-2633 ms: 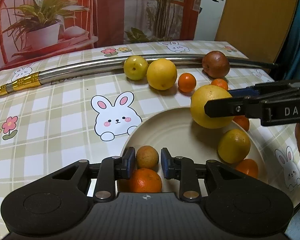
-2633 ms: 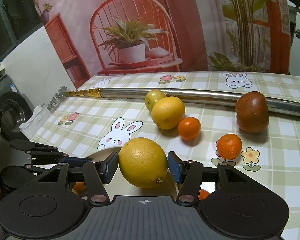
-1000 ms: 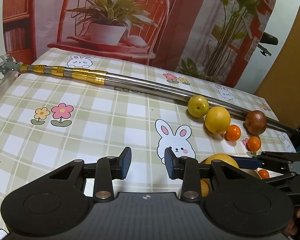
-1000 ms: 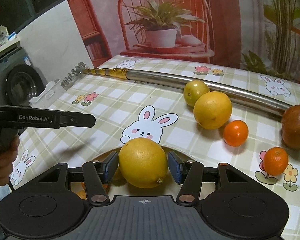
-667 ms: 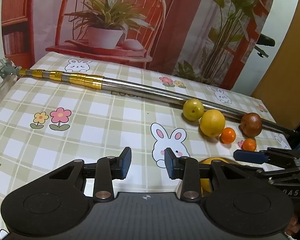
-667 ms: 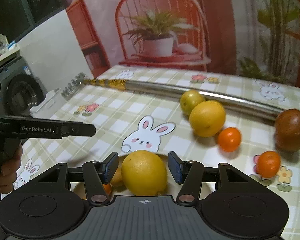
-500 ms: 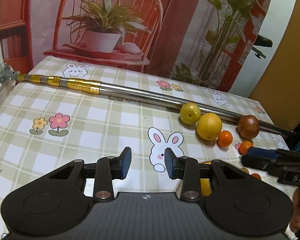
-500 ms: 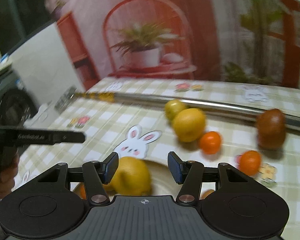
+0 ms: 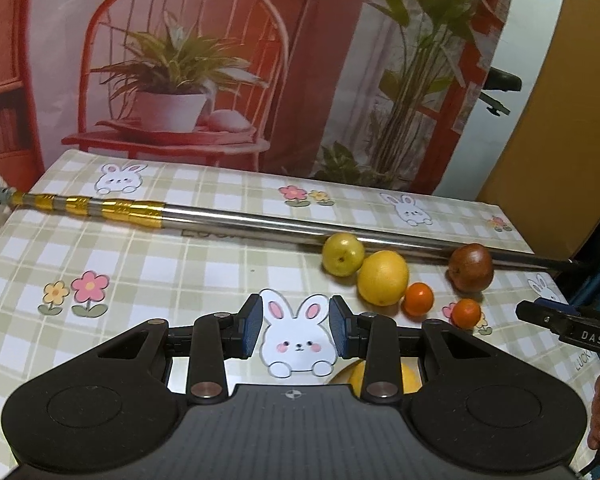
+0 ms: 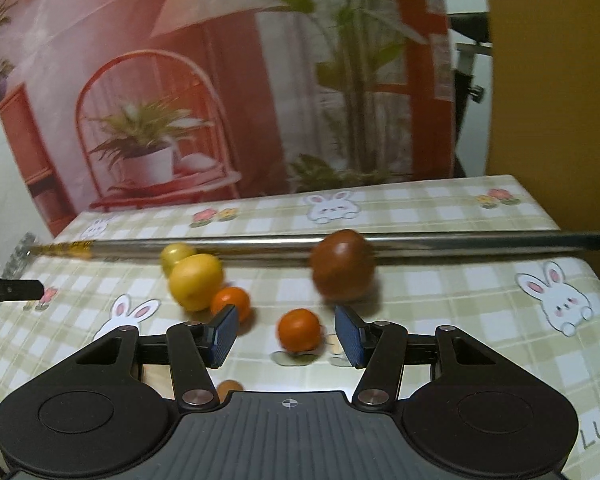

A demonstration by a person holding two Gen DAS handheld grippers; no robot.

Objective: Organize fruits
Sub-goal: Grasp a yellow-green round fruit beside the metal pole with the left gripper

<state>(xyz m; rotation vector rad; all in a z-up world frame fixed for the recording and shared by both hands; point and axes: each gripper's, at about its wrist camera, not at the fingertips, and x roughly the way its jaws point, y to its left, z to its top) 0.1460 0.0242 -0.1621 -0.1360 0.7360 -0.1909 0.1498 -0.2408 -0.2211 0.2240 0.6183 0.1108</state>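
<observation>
My right gripper [image 10: 286,336] is open and empty, with a small orange [image 10: 299,329] between its fingertips' lines on the table beyond. Behind lie a brown fruit [image 10: 342,265], a second small orange [image 10: 231,303], a big yellow citrus [image 10: 196,282] and a yellow-green fruit [image 10: 176,254]. My left gripper [image 9: 295,332] is open and empty over the rabbit print. The same fruits show in the left wrist view: yellow-green fruit [image 9: 342,255], yellow citrus [image 9: 383,278], oranges [image 9: 418,299] [image 9: 465,313], brown fruit [image 9: 471,268]. The released large yellow fruit [image 9: 408,378] sits low behind the left finger.
A long metal pole with gold bands [image 9: 236,219] lies across the back of the checked tablecloth [image 9: 140,264]. The table's right edge is near the brown fruit. A printed backdrop stands behind the table. The right gripper's tip [image 9: 556,322] shows at the right.
My right gripper opened, let go of the large yellow fruit over the plate, and swung right toward the loose oranges. My left gripper stayed open and drifted slightly.
</observation>
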